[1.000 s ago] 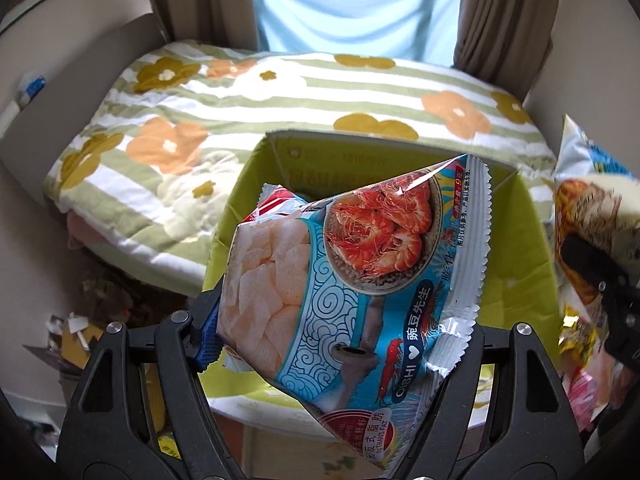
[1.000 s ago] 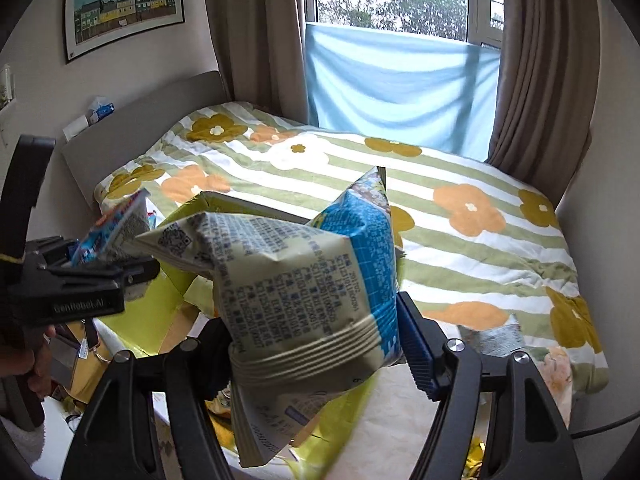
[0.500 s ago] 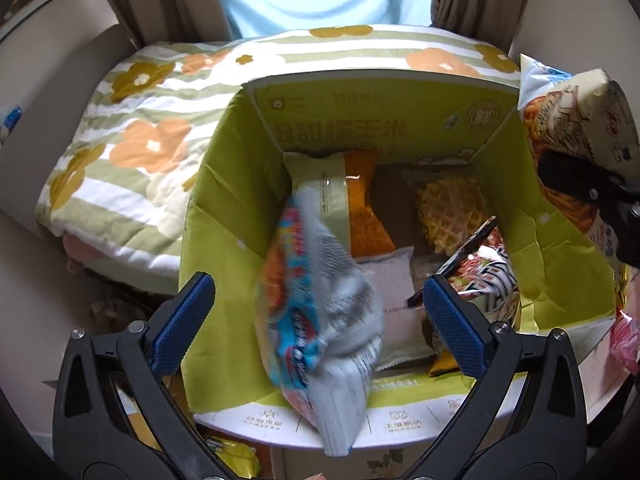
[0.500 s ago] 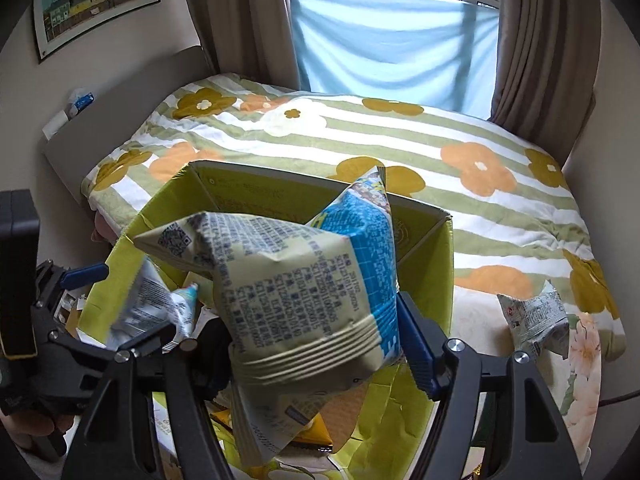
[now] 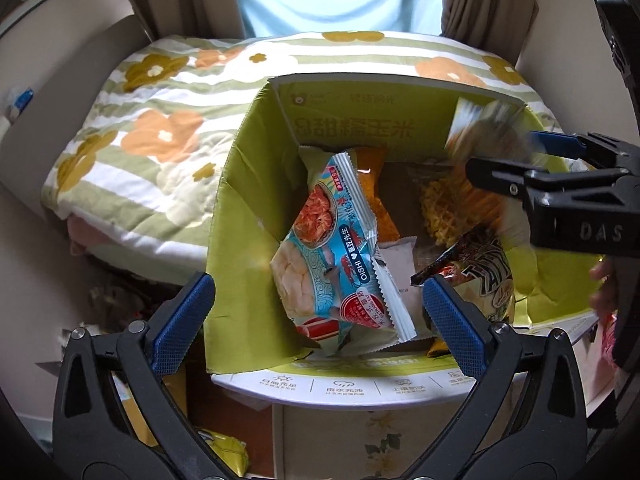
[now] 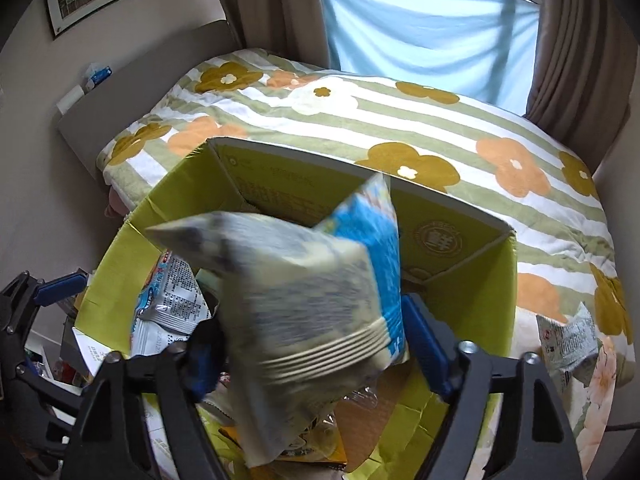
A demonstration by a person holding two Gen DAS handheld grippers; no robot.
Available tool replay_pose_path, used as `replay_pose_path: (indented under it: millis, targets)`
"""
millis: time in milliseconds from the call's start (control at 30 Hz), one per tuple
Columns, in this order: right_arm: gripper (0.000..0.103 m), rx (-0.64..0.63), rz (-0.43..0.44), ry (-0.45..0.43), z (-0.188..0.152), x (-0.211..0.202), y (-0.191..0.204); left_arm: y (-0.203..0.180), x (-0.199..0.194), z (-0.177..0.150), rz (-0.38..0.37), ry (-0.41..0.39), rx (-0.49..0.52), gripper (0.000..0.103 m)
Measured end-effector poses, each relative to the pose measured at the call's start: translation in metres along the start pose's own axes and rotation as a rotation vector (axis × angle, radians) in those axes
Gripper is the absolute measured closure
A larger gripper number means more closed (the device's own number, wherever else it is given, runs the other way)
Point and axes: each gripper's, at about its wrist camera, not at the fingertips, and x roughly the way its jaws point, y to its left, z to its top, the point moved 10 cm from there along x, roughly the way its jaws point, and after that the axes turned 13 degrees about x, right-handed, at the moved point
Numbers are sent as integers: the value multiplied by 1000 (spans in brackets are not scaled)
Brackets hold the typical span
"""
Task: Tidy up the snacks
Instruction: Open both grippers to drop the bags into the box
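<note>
Both grippers were over the open green box (image 5: 240,208), which sat at the foot of the bed (image 5: 160,92), both angled down into it so bags would drop inside rather than on the flaps. Left gripper (image 5: 318,320) was spread fully wide with nothing between the jaws; the prawn cracker bag (image 5: 332,256) lay loose inside the box against its left wall, leaning on the other packets there, so that drop looked done. Right gripper (image 6: 316,344) was over the right half of the box with its jaws opening; the cream-and-blue snack bag (image 6: 320,292) sat between them, motion-blurred, and the right pad looked clear of it, so I'd judge it was being released to fall in beside the waffle packet (image 5: 440,208) and the dark noodle packet (image 5: 476,260). Couldn't tell whether the left pad touched the bag; it was hidden behind it. One more small packet (image 6: 572,340) lay on the bed just right of the box, probably next to collect. Risk: the bag could catch on the box's near flap instead of dropping clean.
</note>
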Motion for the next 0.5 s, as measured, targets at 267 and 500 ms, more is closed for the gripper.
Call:
replay_pose_path:
  millis: [267, 500]
  targets:
    - [1, -9, 11, -25, -11, -14, -5, -3, -8, -3, -14, -11, -21, 0]
    - [1, -5, -1, -31, -17, -36, -5, -6, -23, -4, -1, -27, -20, 0]
